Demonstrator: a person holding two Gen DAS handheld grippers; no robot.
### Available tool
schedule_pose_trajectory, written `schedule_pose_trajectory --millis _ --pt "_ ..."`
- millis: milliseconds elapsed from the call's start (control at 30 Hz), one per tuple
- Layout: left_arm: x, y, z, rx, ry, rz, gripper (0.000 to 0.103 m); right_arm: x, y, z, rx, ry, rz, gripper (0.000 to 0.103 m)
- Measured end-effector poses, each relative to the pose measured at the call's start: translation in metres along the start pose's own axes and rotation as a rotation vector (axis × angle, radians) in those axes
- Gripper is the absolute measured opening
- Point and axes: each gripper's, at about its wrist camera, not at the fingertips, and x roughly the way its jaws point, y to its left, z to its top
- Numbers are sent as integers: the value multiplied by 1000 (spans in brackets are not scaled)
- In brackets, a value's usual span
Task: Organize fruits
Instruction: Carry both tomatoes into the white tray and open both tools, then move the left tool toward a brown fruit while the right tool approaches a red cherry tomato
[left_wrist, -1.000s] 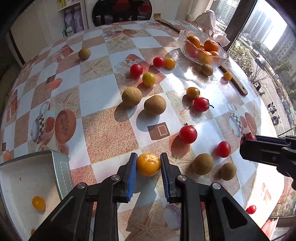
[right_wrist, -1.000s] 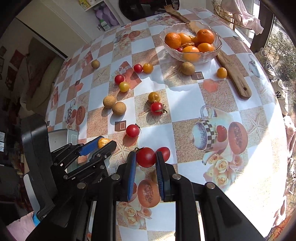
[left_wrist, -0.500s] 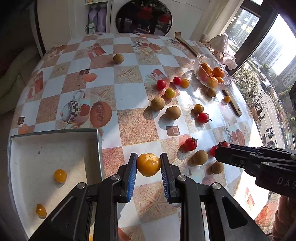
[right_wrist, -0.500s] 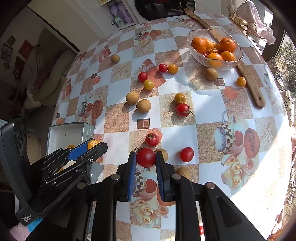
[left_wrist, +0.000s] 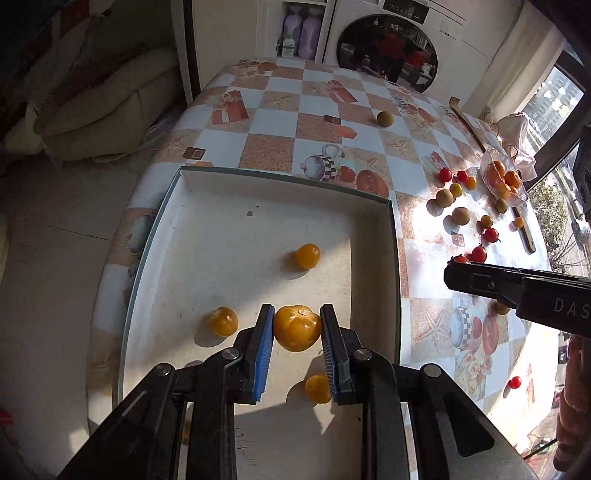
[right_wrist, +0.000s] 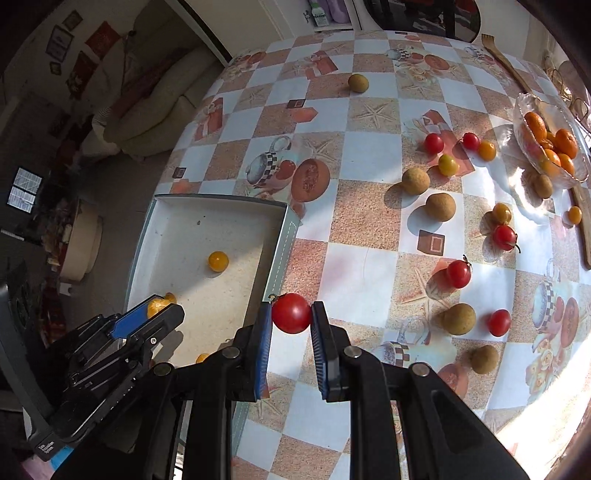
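My left gripper (left_wrist: 297, 326) is shut on a yellow tomato (left_wrist: 296, 328) and holds it above the white tray (left_wrist: 394, 236). Three small yellow tomatoes lie in the tray, one in the middle (left_wrist: 307, 256). My right gripper (right_wrist: 291, 314) is shut on a red tomato (right_wrist: 291, 313), held in the air over the tray's right rim (right_wrist: 284, 236). The left gripper (right_wrist: 155, 314) also shows in the right wrist view, over the tray. Red tomatoes (right_wrist: 458, 273), yellow tomatoes (right_wrist: 448, 164) and brown round fruits (right_wrist: 439, 206) are scattered on the table.
A glass bowl (right_wrist: 524, 110) of oranges stands at the table's far right, with a long wooden spoon (right_wrist: 581, 218) beside it. One brown fruit (right_wrist: 358, 82) lies alone at the far side. A sofa (right_wrist: 155, 110) stands beyond the table's left edge.
Both grippers moved left with their tomatoes. The left gripper went from the table to above the tray. The right gripper went from the scattered fruit to the tray's right rim.
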Motion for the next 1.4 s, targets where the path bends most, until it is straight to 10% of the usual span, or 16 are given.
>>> schedule_pose_trajectory --millis 600,667,733,1067,1400 --pt "30 58 -47 -87 100 128 30 97 68 2 -160 170 -70 24" --pt "30 56 -47 -80 101 120 44 98 70 3 -168 160 -76 24" --pt "28 51 -47 -72 75 159 83 100 73 4 -185 159 -86 25" --pt "25 44 -41 -28 92 159 83 82 77 8 -150 117 -11 76" --pt "9 -12 -17 127 61 128 83 19 14 -1 2 12 -50 79"
